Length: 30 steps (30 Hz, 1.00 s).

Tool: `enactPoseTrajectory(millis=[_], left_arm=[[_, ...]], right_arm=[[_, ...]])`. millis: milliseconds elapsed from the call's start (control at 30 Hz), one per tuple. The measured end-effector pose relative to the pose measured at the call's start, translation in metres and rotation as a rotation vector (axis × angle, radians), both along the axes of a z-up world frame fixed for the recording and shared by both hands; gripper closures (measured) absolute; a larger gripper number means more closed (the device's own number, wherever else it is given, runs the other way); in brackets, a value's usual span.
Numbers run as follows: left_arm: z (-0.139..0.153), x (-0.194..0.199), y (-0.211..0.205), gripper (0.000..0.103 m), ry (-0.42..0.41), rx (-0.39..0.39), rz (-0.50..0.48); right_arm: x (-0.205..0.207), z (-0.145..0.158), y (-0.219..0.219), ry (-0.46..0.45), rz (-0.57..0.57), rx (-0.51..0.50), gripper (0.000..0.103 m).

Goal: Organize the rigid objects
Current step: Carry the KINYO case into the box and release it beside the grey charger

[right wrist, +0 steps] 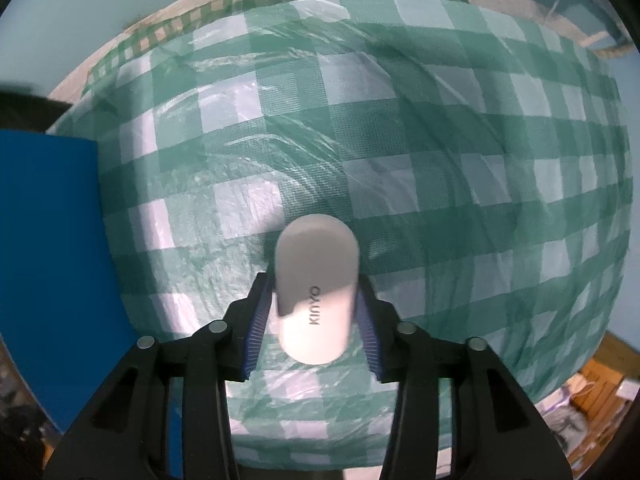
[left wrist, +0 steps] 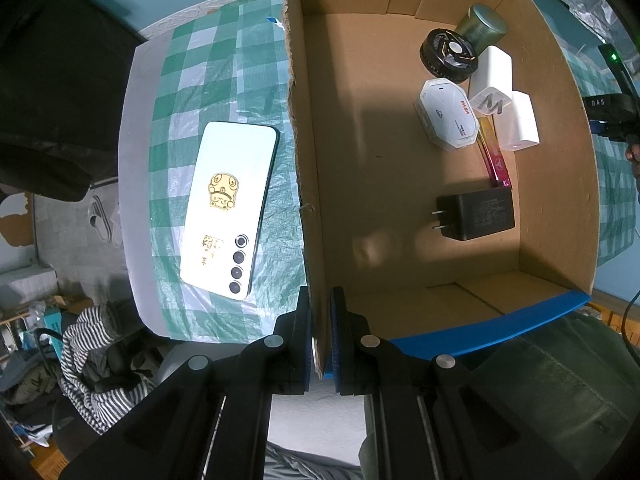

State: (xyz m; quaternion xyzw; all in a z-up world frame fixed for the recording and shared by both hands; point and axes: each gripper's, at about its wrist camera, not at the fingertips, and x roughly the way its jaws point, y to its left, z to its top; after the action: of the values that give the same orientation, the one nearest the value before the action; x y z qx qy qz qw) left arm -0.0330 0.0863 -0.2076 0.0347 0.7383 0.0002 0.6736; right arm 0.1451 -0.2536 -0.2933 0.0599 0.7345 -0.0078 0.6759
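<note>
Left fingers: the left gripper (left wrist: 320, 332) points down and its blue-padded fingers (left wrist: 306, 340) are pressed together on the cardboard wall of the box (left wrist: 304, 160), pinching it near the blue-edged rim.
Right fingers: the right gripper (right wrist: 314, 312) points down over the table, its fingers (right wrist: 256, 320) pinching a white rounded case (right wrist: 316, 288) marked KINYO; the case looks slightly blurred, so whether it rests on the cloth or hangs just above it I cannot tell.
Box contents: a black plug adapter (left wrist: 476, 214) lies on the box floor with its prongs toward the middle; near the far corner are a white hexagonal case (left wrist: 446, 114), a black round item (left wrist: 448, 54), a greenish tin (left wrist: 482, 26), two white chargers (left wrist: 496, 76) (left wrist: 520, 122), and a pink and yellow sachet (left wrist: 494, 152), all clustered together.
Phone: a white phone (left wrist: 228, 208) lies back up on the table, just outside the box wall, with gold stickers on it.
Table: covered with a green and white checked cloth (right wrist: 400, 140) under clear plastic.
Blue panel: a blue surface (right wrist: 52, 240) at the left edge of the right wrist view, probably the outer side of the box.
</note>
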Motion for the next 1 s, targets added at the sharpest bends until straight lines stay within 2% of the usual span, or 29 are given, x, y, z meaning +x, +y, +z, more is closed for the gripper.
enactPoseTrajectory(millis=[367, 733, 1000], left_arm=[[-0.001, -0.001, -0.001, 0.095, -0.002, -0.001, -0.003], [-0.001, 0.0, -0.001, 0.095, -0.003, -0.004, -0.003], [-0.001, 0.002, -0.001, 0.095, -0.006, -0.005, -0.004]], right_arm=[[-0.008, 0.016, 0.018, -0.002, 0.154, 0.033, 0.066], [-0.028, 0.069, 0.041, -0.062, 0.318, 0.05, 0.066], [-0.042, 0.116, 0.075, -0.122, 0.445, 0.078, 0.066]])
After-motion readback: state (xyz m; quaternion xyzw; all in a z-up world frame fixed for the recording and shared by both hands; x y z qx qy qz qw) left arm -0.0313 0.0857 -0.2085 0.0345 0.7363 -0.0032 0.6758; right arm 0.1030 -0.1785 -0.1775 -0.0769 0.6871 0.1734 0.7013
